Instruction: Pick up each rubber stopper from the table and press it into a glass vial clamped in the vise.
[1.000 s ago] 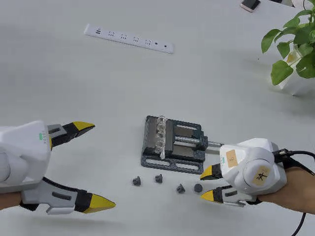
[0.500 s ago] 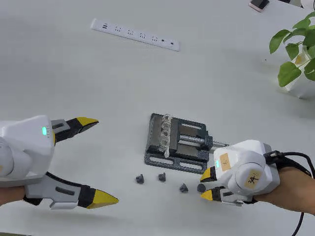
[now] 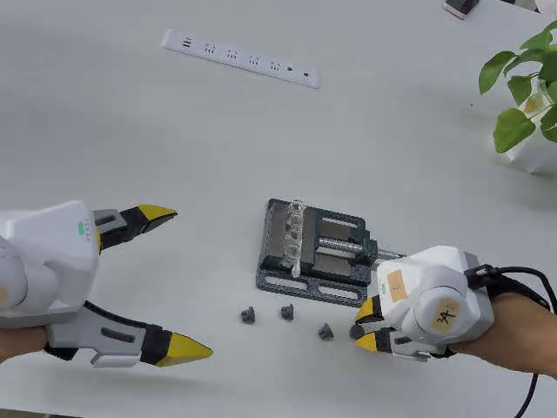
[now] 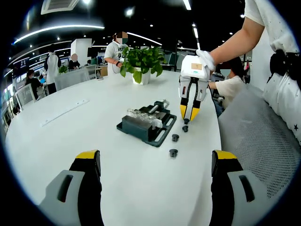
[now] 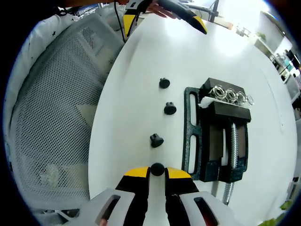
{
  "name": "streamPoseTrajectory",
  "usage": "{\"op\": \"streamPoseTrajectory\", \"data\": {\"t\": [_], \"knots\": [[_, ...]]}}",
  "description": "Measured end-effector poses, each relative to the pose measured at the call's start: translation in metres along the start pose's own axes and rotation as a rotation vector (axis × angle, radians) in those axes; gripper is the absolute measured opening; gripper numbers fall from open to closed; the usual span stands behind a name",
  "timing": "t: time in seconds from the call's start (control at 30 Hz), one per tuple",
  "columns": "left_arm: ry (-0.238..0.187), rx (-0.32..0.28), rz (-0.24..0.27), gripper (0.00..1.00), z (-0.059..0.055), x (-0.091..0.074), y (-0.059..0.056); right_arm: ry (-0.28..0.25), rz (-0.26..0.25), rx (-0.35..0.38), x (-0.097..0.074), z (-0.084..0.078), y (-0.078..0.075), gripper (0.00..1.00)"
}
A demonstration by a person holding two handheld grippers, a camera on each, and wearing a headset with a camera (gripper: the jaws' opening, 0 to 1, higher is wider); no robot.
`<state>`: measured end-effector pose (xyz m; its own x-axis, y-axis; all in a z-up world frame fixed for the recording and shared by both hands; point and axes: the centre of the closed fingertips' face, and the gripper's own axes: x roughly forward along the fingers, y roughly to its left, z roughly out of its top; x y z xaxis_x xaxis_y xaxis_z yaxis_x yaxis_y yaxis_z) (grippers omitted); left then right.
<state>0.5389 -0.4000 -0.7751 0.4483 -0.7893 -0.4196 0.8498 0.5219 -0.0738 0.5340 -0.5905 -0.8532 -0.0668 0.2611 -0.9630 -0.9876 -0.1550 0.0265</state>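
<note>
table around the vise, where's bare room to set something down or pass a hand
Widest bare table lies between power strip and vise, and between vise and open left gripper. Also free between vise and plant. Crowded on the person's side of the vise: three rubber stoppers in a row, the right gripper pinching a fourth rubber stopper.

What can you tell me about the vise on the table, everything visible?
The vise is small, dark and metal by its look, and it lies flat on the white table. It has a slotted base plate, two block jaws and a bright threaded screw at the end nearest the right gripper, which is beside it and apart from it. At the other end it clamps a row of clear glass vials, upright and unstoppered, with a white scrap at one end.
</note>
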Motion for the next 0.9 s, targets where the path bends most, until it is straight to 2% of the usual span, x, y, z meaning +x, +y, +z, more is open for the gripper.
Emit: {"op": "streamPoseTrajectory", "data": {"t": [0.9], "knots": [[-0.005, -0.003, -0.003, 0.97, 0.0007, 0.001, -0.0002, 0.014, 0.015, -0.003, 0.0012, 0.0013, 0.0003, 0.07]]}}
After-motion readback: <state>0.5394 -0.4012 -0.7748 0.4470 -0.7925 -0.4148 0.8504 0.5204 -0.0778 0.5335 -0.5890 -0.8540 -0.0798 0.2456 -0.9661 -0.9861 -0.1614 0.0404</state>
